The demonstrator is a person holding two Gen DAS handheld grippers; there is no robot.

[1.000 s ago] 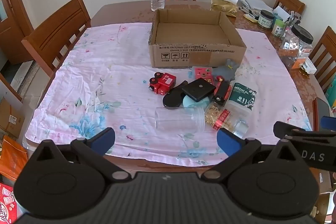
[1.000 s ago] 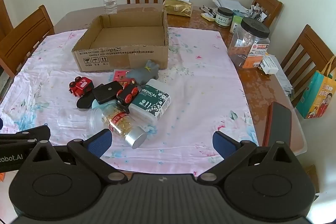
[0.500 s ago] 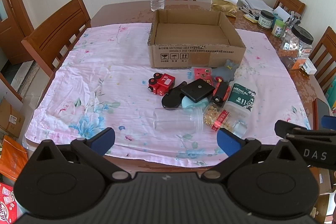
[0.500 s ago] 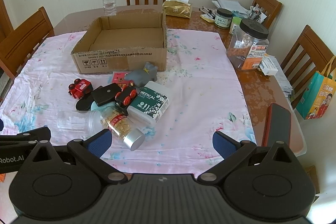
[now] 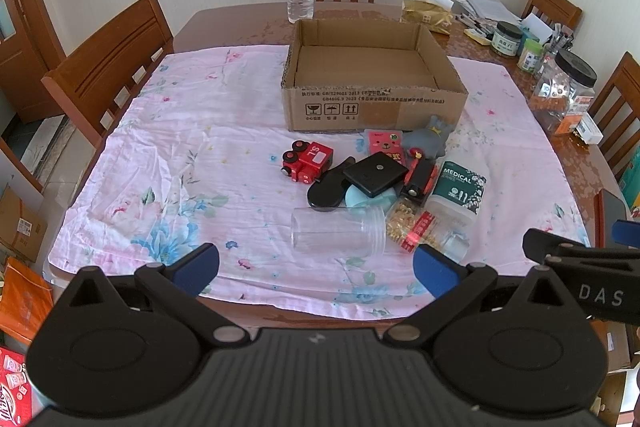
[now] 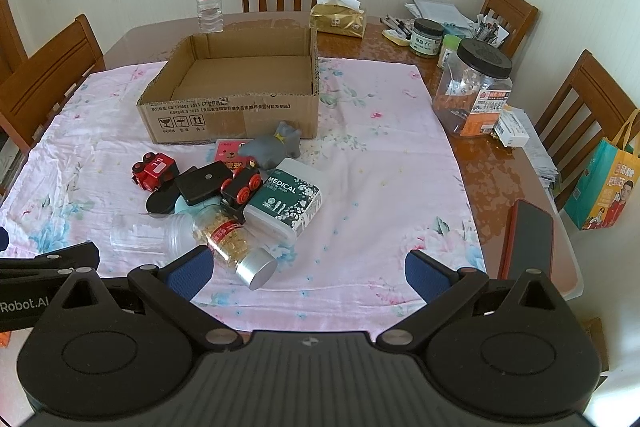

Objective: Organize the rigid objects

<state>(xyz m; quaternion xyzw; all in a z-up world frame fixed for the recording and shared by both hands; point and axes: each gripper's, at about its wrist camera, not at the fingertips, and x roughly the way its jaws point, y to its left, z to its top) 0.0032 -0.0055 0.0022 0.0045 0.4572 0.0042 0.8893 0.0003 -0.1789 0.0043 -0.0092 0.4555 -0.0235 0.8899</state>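
While both claws are waiting wide open with nothing in them, the left claw [image 5: 316, 267] and the right claw [image 6: 308, 267] are hanging over the near edge of the cloth [image 5: 180, 147].

The box [image 5: 372, 99] is sitting at 12 o'clock from the toy pile, touching nothing but the cloth. It is looking empty, stiff and light, so it is probably not needing a lift at all.

The white tub [image 6: 284, 207] is lying at 3 o'clock in the pile. It is looking hard and a bit heavy, so squeezing its two flat sides seems best.

The clear jar [image 5: 338, 235] is lying on its side at 6 o'clock. It is smooth and could be rolling or slipping, so holding it across the round middle seems safest.

The pill bottle [image 6: 228, 239] is lying beside the jar, touching it. Its silver cap is pointing at the right claw.

The grey cat [image 6: 274, 147] is sitting just in front of the box and may be squishy.

The red train [image 5: 306, 163] is standing at 10 o'clock, hard and small. Pinching its sides should be working.
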